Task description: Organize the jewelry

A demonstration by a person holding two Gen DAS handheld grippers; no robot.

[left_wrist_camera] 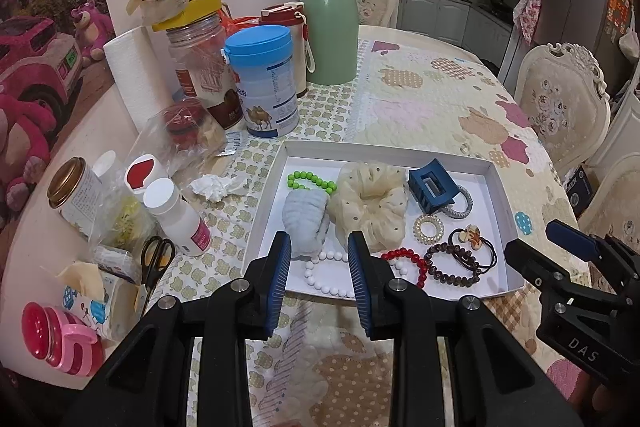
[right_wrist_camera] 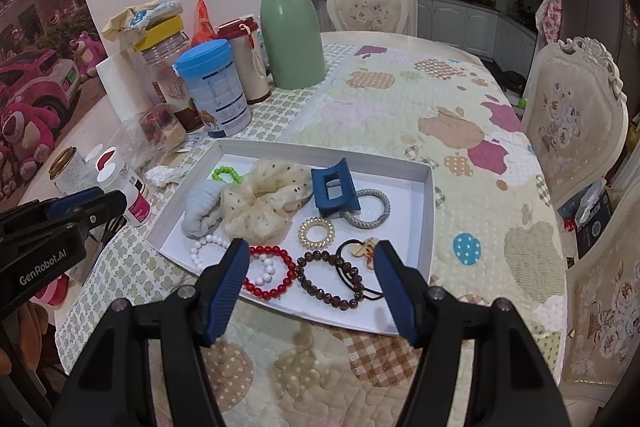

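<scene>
Two hand-held grippers hover at the near edge of a shallow white tray (right_wrist_camera: 430,211) of hair accessories and bracelets, set on a quilted patchwork tablecloth (right_wrist_camera: 400,99). The left gripper (left_wrist_camera: 319,247) has its fingers apart with nothing between them, poised above the tray's near left corner, where a white bead bracelet (left_wrist_camera: 326,273) lies beside a pale blue scrunchie (left_wrist_camera: 306,217). The right gripper (right_wrist_camera: 310,255) is spread wider, also holding nothing, its fingers framing a red bead bracelet (right_wrist_camera: 276,273), a dark brown bead bracelet (right_wrist_camera: 328,279) and a black hair tie with a charm (right_wrist_camera: 360,259).

Farther back in the tray sit a cream dotted scrunchie (right_wrist_camera: 264,203), a green bead bracelet (right_wrist_camera: 226,174), a navy claw clip (right_wrist_camera: 334,193) resting against a grey hair tie (right_wrist_camera: 370,211), and a clear spiral hair coil (right_wrist_camera: 316,231).

To the left of the tray, jars and bottles crowd the table: a sage-green thermos (left_wrist_camera: 329,23), a blue-lidded tin (left_wrist_camera: 262,83), a roll of paper towel (left_wrist_camera: 134,75), a white pill bottle (left_wrist_camera: 180,215) and black scissors (left_wrist_camera: 156,261). Carved cream chairs (right_wrist_camera: 572,115) stand along the table's right.
</scene>
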